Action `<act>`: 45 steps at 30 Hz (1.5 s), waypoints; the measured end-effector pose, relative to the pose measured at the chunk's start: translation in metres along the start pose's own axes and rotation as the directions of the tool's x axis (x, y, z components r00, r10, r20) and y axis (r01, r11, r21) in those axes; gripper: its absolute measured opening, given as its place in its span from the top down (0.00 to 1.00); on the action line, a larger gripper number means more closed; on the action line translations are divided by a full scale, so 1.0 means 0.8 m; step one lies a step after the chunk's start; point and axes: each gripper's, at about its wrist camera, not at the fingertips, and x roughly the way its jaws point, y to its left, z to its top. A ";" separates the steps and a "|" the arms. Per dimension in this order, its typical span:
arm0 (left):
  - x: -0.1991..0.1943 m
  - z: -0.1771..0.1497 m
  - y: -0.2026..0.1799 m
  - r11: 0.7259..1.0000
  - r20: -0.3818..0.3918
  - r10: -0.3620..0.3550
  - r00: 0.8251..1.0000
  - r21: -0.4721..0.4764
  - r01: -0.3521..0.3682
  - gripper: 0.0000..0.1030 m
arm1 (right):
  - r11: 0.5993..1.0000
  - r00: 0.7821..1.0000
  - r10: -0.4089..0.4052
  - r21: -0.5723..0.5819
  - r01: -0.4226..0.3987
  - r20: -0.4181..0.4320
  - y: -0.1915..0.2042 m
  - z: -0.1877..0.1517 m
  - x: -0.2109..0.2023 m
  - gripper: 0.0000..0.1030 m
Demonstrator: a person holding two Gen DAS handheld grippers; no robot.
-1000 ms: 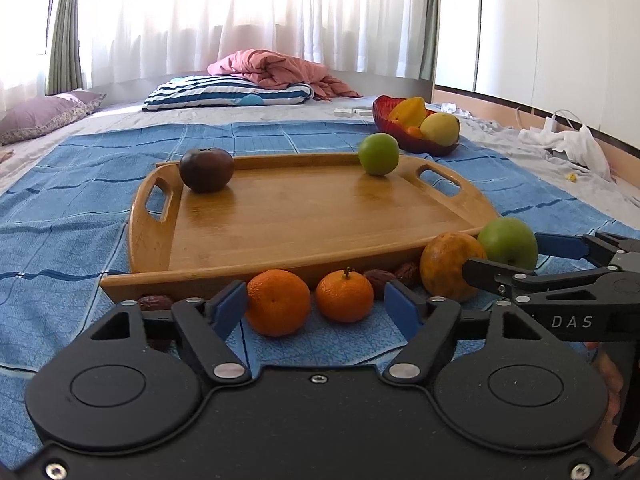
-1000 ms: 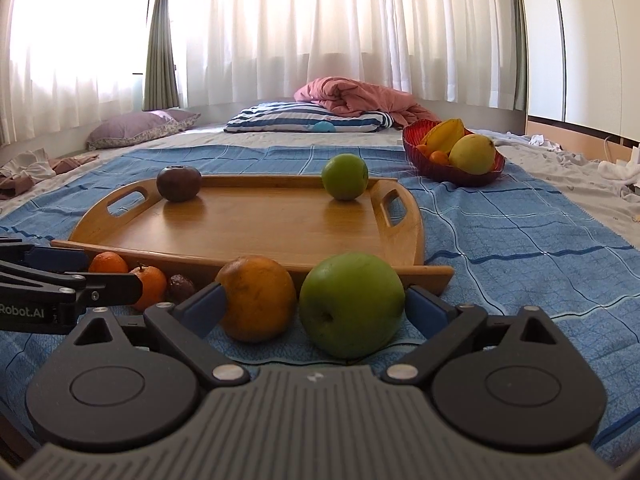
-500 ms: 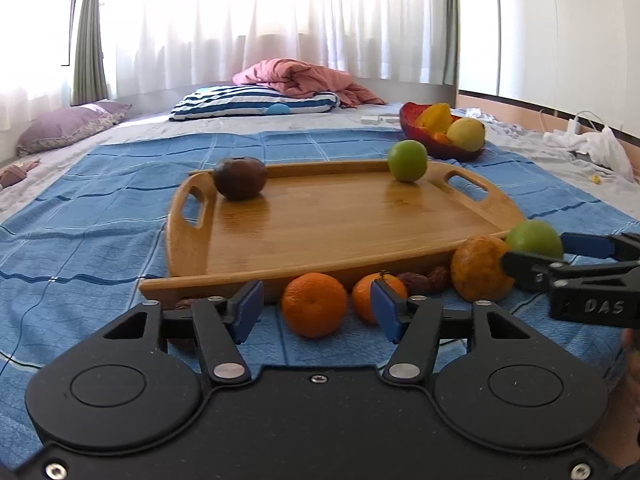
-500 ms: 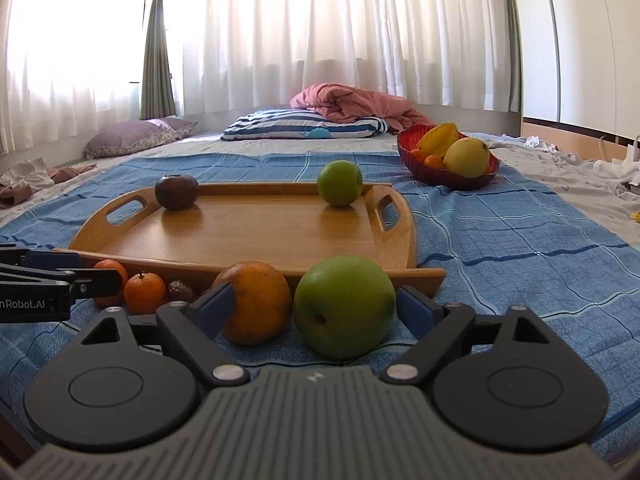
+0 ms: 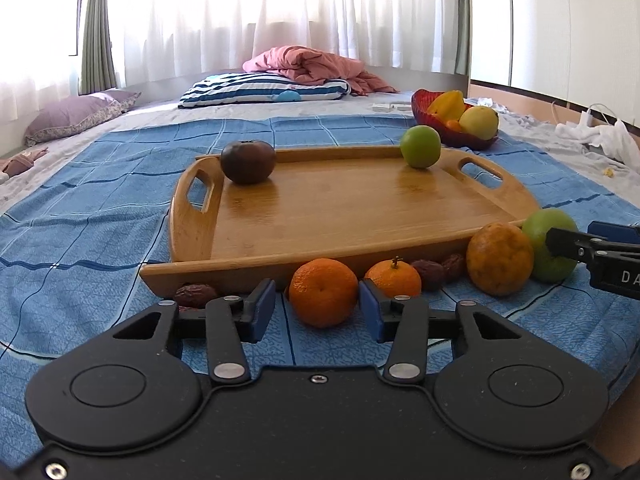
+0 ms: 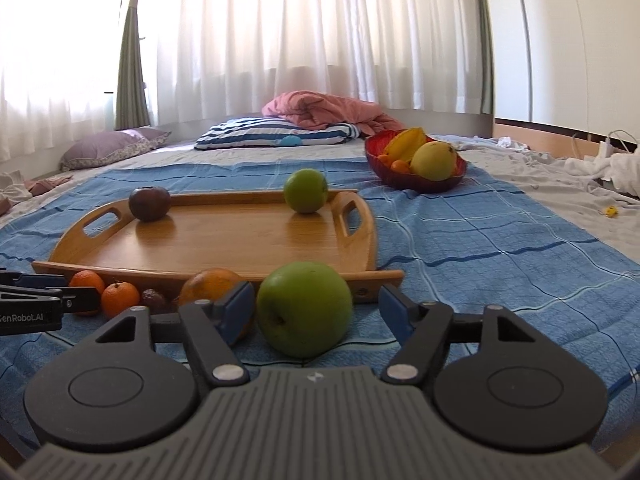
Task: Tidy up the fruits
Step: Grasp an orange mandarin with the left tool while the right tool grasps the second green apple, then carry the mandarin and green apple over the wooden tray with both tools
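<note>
A wooden tray (image 5: 360, 216) lies on a blue blanket and holds a dark round fruit (image 5: 248, 161) and a small green fruit (image 5: 420, 152). Before its near edge lie an orange (image 5: 323, 298), a mandarin (image 5: 394, 278), a dull orange fruit (image 5: 500, 258) and a green apple (image 6: 305, 308). My left gripper (image 5: 318, 312) is open, its fingers either side of the orange without touching. My right gripper (image 6: 316, 312) is open around the green apple, with gaps on both sides.
Dark dates (image 5: 434, 272) lie among the fruit at the tray's edge. A red bowl (image 6: 416, 178) with yellow fruit stands at the back right. Pillows and a pink quilt (image 5: 308, 64) lie behind. White cloth and cables (image 5: 600, 136) lie at the right.
My left gripper has shifted right so the orange sits centred between its fingers, which have narrowed. My right gripper has centred on the green apple, its fingers narrowing around it.
</note>
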 end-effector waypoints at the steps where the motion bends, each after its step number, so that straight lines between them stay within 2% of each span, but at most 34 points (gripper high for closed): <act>1: 0.000 0.000 0.000 1.000 0.000 -0.001 1.000 0.000 0.001 0.59 | 1.000 1.000 -0.008 -0.002 0.008 -0.005 0.000 -0.001 0.001 0.32; 12: 0.002 -0.002 -0.003 1.000 -0.002 0.001 1.000 0.006 -0.001 0.59 | 1.000 0.999 -0.002 -0.014 0.002 -0.043 0.008 -0.005 0.014 0.33; 22: 0.007 -0.001 -0.002 1.000 -0.009 0.002 1.000 0.004 -0.002 0.58 | 1.000 0.999 0.005 -0.009 -0.006 -0.043 0.008 -0.006 0.018 0.33; 28: 0.016 -0.001 0.003 1.000 -0.039 -0.012 0.999 -0.028 0.011 0.60 | 1.000 0.998 0.025 0.011 -0.025 -0.058 0.003 -0.003 0.023 0.32; 38: 0.015 0.001 0.002 1.000 -0.037 -0.015 0.999 -0.027 0.014 0.63 | 1.000 0.998 0.025 0.010 -0.024 -0.062 0.003 -0.002 0.030 0.33; 45: 0.009 0.003 0.002 1.000 -0.021 -0.006 1.000 -0.028 0.006 0.64 | 1.000 0.996 0.013 0.009 -0.013 -0.088 0.010 -0.006 0.040 0.39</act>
